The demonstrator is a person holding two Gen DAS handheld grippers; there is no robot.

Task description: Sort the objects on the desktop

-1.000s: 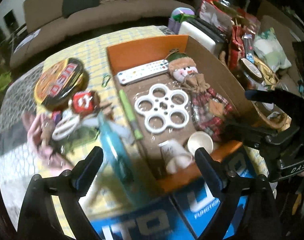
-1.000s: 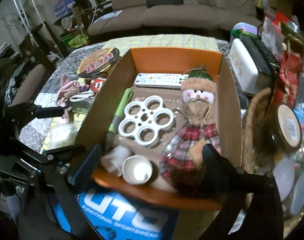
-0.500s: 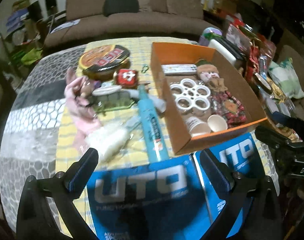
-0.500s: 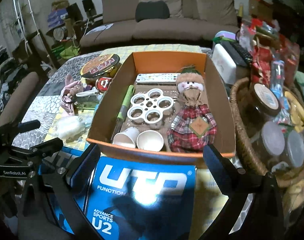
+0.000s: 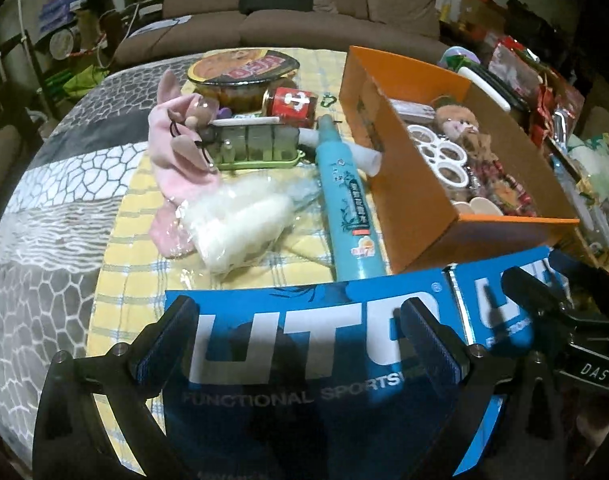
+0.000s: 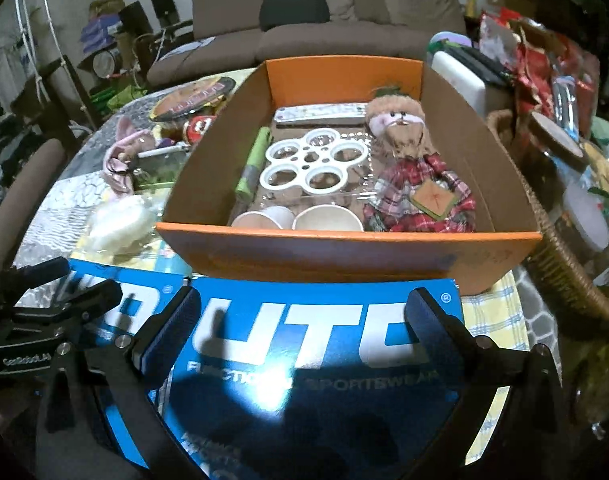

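Left gripper (image 5: 300, 328): jaws wide apart, holding nothing, low centre of frame over a blue UTO box (image 5: 304, 344). Right gripper (image 6: 304, 320): jaws likewise spread and empty, over a second blue UTO box (image 6: 316, 344).

Orange cardboard box (image 6: 344, 248), centre of right view: holds snowman doll (image 6: 408, 168), white ring tray (image 6: 308, 164), remote control (image 6: 320, 114), green pen (image 6: 254, 164), two paper cups (image 6: 296, 218).

Tabletop (image 5: 64, 184), left view centre: teal tube (image 5: 346, 204) beside the box wall, pink cloth (image 5: 176, 152), green-based clear case (image 5: 256, 146), white wrapped bundle (image 5: 236, 228), red jar (image 5: 292, 104), round tin (image 5: 242, 74).
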